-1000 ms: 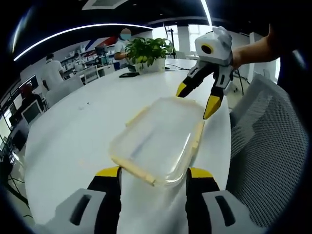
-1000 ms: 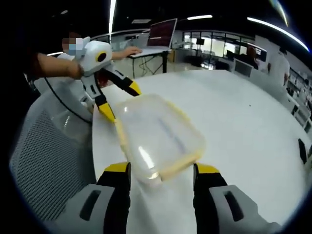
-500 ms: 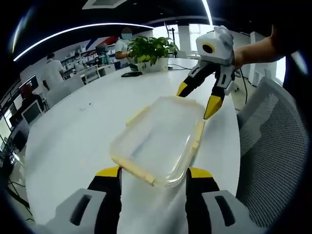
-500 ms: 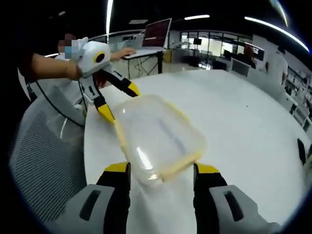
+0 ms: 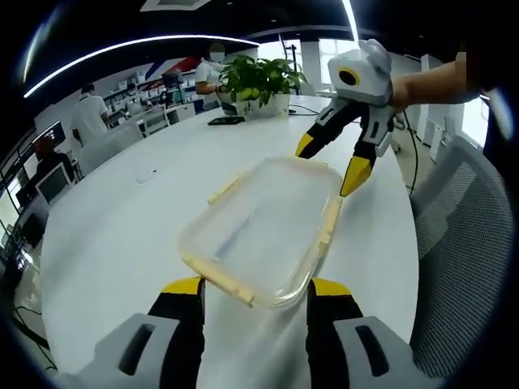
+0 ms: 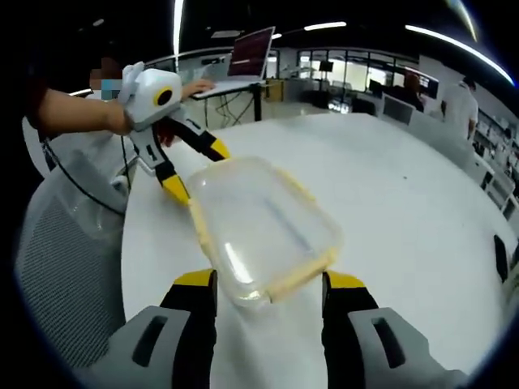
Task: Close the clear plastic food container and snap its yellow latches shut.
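Note:
The clear plastic container [image 5: 259, 227] [image 6: 263, 223] has its lid on, and its yellow latches [image 5: 328, 223] stick outward along the rim. It hangs just above the white table [image 5: 122, 219], held at both short ends. In the left gripper view my left gripper [image 5: 255, 288] is shut on the near end. My right gripper [image 5: 328, 162] comes in from the upper right and clamps the far end. From the right gripper view, my right gripper [image 6: 268, 282] is shut on its near corner, and my left gripper [image 6: 197, 168] holds the far end at upper left.
A grey mesh chair [image 5: 466, 267] [image 6: 57, 267] stands by the table edge on the person's side. At the table's far end are a potted plant [image 5: 259, 81] and a dark phone [image 5: 225, 121]. People sit at desks behind. A laptop [image 6: 251, 53] is on a stand.
Both grippers have carried the container further in over the table, away from the mesh chair. The container keeps the same place between the jaws.

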Demonstrator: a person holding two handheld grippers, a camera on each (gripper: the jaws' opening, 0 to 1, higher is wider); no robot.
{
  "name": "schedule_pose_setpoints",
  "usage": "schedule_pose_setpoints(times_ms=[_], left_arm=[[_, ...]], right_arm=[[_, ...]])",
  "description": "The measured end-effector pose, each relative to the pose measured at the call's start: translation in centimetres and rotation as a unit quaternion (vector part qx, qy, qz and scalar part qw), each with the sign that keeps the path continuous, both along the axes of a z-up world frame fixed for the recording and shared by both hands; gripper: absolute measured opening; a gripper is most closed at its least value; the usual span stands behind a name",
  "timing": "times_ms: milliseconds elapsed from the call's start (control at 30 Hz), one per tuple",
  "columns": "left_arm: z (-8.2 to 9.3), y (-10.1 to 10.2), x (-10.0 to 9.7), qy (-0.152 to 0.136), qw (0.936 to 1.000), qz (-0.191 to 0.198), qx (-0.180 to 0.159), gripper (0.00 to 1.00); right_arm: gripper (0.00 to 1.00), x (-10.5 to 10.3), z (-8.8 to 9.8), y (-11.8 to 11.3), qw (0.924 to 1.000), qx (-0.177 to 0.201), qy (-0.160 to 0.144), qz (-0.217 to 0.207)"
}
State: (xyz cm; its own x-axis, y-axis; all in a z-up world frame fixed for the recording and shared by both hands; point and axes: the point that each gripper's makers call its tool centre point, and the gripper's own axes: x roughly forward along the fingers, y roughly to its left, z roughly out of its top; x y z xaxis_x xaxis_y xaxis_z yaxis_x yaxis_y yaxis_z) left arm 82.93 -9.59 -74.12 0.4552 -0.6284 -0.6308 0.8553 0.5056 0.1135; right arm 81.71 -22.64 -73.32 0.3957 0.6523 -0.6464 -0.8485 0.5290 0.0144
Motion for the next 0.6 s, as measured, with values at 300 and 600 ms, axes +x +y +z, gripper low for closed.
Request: schedule_pose_setpoints(times_ms=[300, 600], left_arm=[[0.0, 0.1, 2.0, 0.003, 1.0, 0.009, 0.002, 0.43], [-0.1, 0.1, 2.8, 0.005, 0.9999, 0.009, 0.005, 0.44]], right_arm=[[0.49, 2.3, 0.0, 0.1, 1.0, -0.008, 0.003, 0.005], [0.49, 2.9, 0.0, 0.1, 1.0, -0.008, 0.004, -0.001]])
